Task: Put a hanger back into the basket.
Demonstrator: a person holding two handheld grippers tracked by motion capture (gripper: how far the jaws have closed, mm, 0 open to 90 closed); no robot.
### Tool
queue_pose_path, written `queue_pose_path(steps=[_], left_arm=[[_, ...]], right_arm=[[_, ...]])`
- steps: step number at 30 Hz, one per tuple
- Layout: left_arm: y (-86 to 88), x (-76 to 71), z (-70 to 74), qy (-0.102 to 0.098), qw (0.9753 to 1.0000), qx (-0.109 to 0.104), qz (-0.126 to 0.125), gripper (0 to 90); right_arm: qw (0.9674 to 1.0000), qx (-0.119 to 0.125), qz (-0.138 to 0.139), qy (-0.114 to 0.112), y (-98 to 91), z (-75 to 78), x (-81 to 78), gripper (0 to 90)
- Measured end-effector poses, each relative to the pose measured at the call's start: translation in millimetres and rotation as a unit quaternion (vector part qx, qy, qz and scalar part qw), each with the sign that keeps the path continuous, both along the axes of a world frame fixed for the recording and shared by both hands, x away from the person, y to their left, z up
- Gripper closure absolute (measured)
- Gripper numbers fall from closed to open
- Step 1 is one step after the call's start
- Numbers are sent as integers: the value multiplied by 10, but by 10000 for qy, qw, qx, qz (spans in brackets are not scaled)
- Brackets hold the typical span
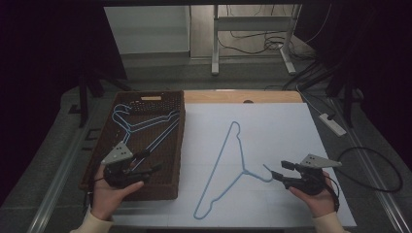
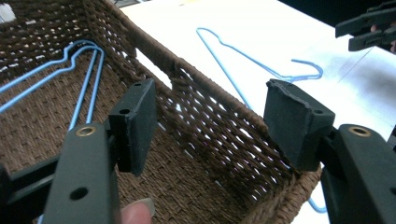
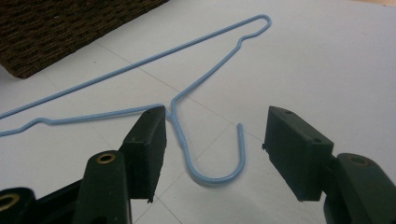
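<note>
Dark room, white table (image 1: 272,126) with a wood strip along the far edge, cables and a grey frame on the floor behind. Brown wicker basket (image 1: 165,187) sits on the table's left side, holding blue wire hangers (image 1: 141,124) laid flat on its bottom. One more blue hanger (image 1: 228,155) lies flat on the white surface right of the basket, apart from it, hook end toward the right hand, far shoulder tip pointing away. Left gripper (image 1: 148,168) is over the basket's near end, jaws wide, nothing between the pads; in the left gripper view its pads straddle the basket's right wall without touching it, basket hangers off to the left and farther in. Right gripper (image 1: 278,171) is low over the table just beside the hook (image 3: 219,163), jaws wide, not touching; in the right gripper view the hook and neck sit between and just ahead of the two pads, neck close by the left pad. Both hands grip the gripper bodies from below, light sleeves at the bottom edge.
</note>
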State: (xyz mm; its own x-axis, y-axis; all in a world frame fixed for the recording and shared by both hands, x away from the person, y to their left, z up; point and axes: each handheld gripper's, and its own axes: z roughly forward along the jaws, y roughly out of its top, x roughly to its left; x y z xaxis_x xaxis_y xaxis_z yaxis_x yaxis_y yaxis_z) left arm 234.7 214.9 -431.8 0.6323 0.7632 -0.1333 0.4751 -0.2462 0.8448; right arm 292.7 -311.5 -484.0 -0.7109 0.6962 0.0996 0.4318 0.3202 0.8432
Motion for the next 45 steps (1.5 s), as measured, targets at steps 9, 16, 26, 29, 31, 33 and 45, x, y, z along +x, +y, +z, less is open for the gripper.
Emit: queue_pose_path(steps=[9,16,26,29,31,33,45], left_arm=[[-77,-35,-34,-32,10000,19,47,354],[-113,-29,-54,-38,10000,-3,59,349],[-151,-6,-73,-47,10000,-24,9,337],[-142,-10,-68,-20,10000,-53,1,331],[-139,-16,-65,-31,10000,-60,2,330],[-139,-15,-64,-18,10000,-83,-13,330],[-170,-19,-82,73,9999,-79,-108,324]], right_arm=[[10000,-49,64,23,15,-16,1,396],[9999,-79,64,40,37,-16,-7,396],[9999,-165,36,21,22,-1,-25,395],[9999,-151,1,-16,10,21,-34,394],[9999,-160,-13,0,5,24,-37,392],[9997,-230,-2,29,6,22,-39,391],[9976,-607,210,260,91,30,-20,381]])
